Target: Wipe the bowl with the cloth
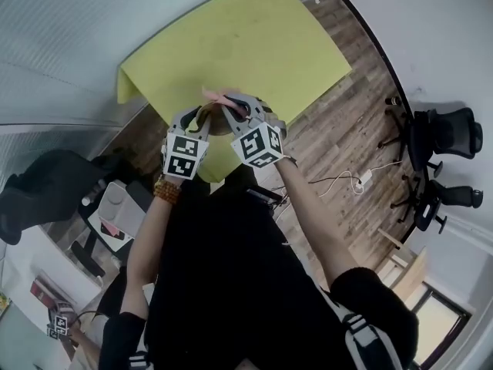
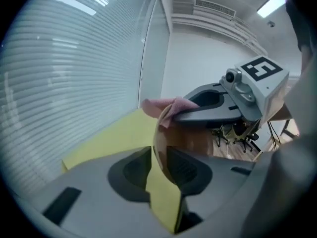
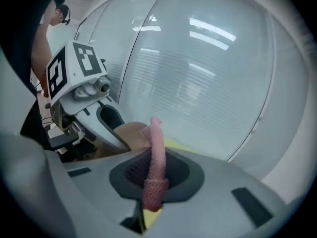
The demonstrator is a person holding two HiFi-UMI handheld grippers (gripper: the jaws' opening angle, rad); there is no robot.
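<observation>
Tool (image 1: 198, 119) beside tool (image 1: 235, 111), above table (image 1: 231, 45)

Yellow-topped table (image 1: 254, 45) — lying beyond and below the left gripper (image 1: 202, 119) and right gripper (image 1: 235, 108). It stands on a wood-plank floor (image 1: 339, 122). On that floor, well right of the right gripper — black office chairs (image 1: 451, 132), a white power strip (image 1: 364, 179).

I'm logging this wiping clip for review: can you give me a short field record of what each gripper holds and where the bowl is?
left gripper: shut on the wall of the brown bowl
right gripper: shut on the pink cloth
cloth contact: draped against the bowl's upper rim
bowl position: held up, off the yellow table
grippers: close together, over the table's near edge
</observation>
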